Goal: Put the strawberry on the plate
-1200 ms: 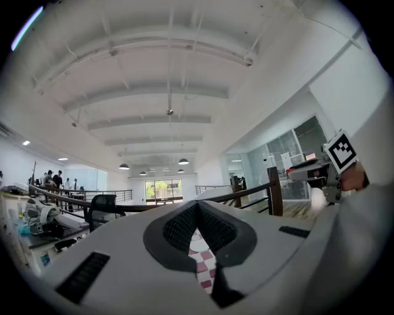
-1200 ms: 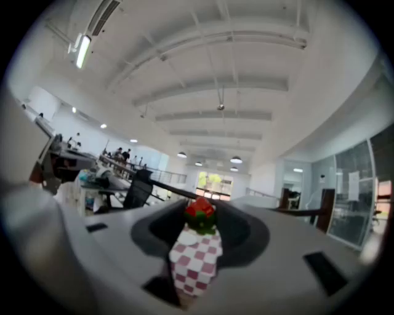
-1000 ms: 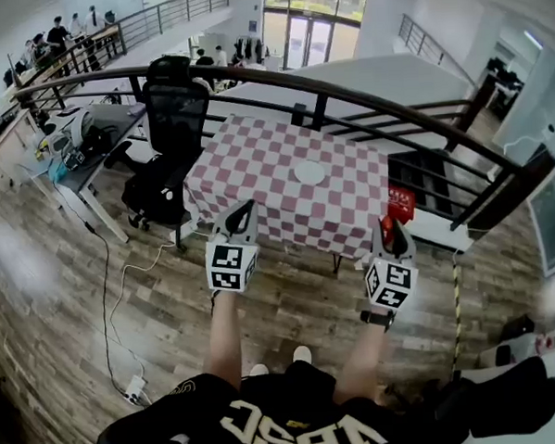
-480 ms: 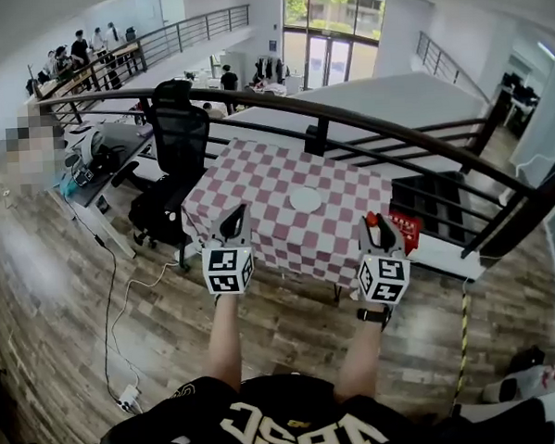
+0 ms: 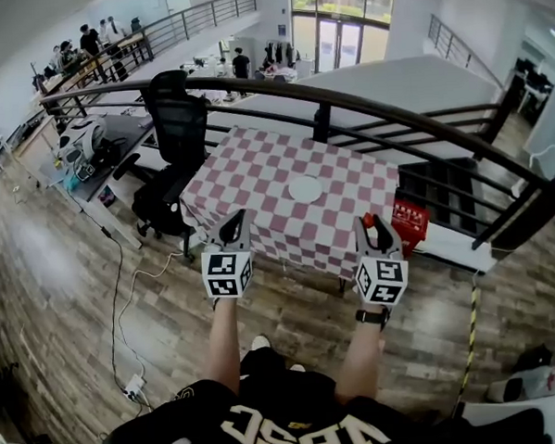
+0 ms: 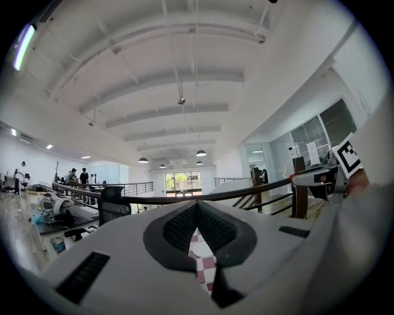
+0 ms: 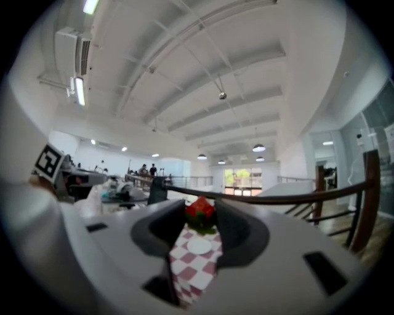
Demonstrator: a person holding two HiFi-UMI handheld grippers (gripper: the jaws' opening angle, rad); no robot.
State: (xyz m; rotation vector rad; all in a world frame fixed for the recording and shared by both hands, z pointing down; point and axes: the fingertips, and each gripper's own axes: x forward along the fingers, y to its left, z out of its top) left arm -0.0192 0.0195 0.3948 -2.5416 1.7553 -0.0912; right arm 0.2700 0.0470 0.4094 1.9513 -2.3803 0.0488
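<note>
A table with a red-and-white checked cloth (image 5: 257,185) stands ahead of me by the railing, with a small white plate (image 5: 305,189) near its middle. My right gripper (image 5: 369,225) is held short of the table's near edge, shut on a red strawberry (image 7: 201,209) with green leaves. Below the strawberry, between the jaws, the plate (image 7: 199,246) shows. My left gripper (image 5: 238,220) hovers level with it to the left, jaws shut with nothing in them (image 6: 197,206). A sliver of cloth and the plate (image 6: 202,250) shows under its pads.
A dark curved railing (image 5: 393,118) runs behind the table. A black office chair (image 5: 175,120) and a cluttered desk (image 5: 83,148) stand to the left. A red box (image 5: 410,221) sits at the table's right. A cable and power strip (image 5: 133,386) lie on the wood floor.
The table has come slightly nearer and lower in the head view as the person moves toward it. Both grippers stay held out in front, the strawberry still in the right one.
</note>
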